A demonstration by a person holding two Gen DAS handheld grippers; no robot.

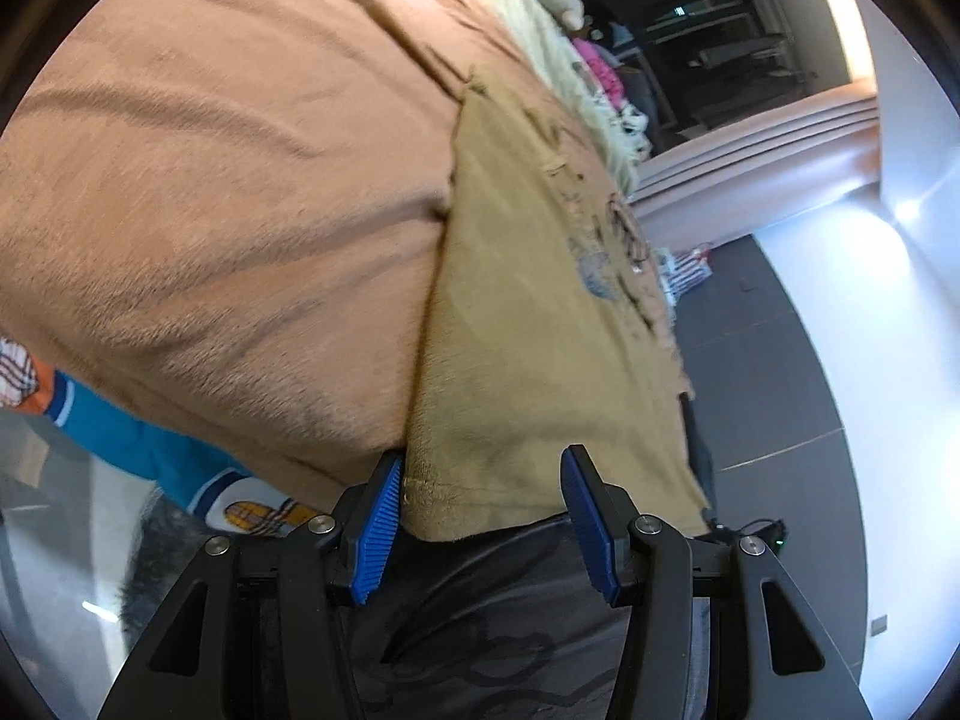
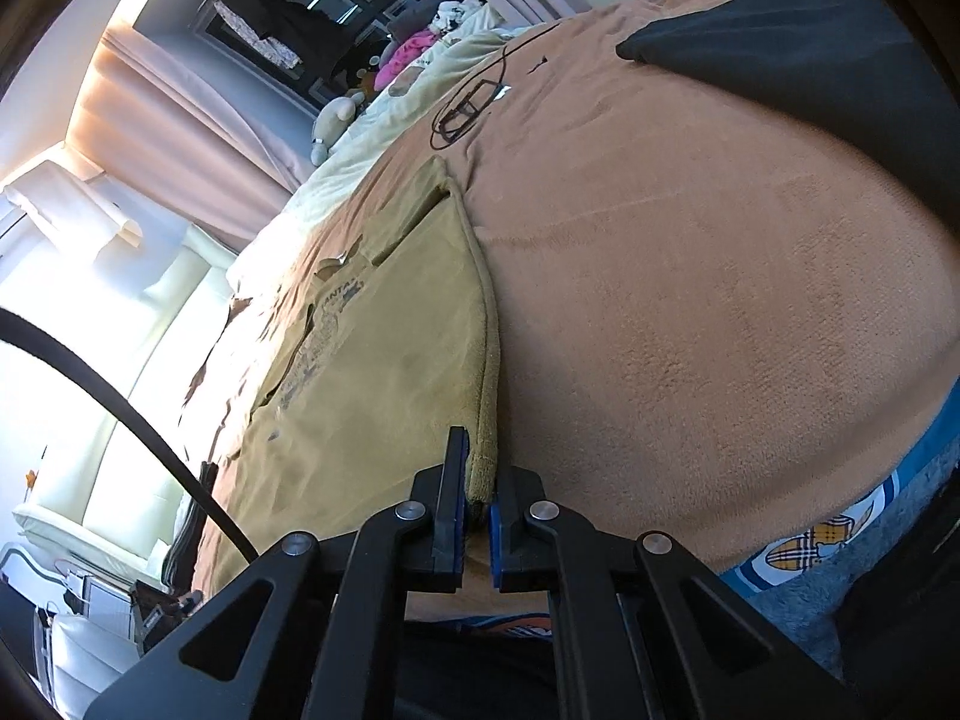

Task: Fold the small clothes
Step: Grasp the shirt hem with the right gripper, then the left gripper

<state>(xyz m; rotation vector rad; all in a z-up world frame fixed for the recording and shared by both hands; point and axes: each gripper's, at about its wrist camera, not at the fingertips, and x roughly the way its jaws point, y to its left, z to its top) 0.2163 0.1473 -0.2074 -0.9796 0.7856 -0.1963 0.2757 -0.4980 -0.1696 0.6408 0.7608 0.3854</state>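
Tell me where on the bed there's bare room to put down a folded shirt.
The widest bare patch is the orange blanket between the tan shirt and the black garment. It is crowded by the coiled black cable and toward the stuffed toy and pink clothes.

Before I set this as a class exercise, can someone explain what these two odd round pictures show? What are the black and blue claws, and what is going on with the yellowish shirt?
There is no robot here. A person holds a two-finger gripper in each hand, and each gripper carries a wide-angle camera looking along its fingers; that is why the pictures look round and bent. One picture comes from the left gripper, the other from the right gripper. Both look at a mustard T-shirt with a faded print, lying on an orange-brown blanket spread over a bed. The right gripper is shut on the shirt's hem corner. The left gripper stands open, with another part of the hem between its blue pads, not yet pinched.
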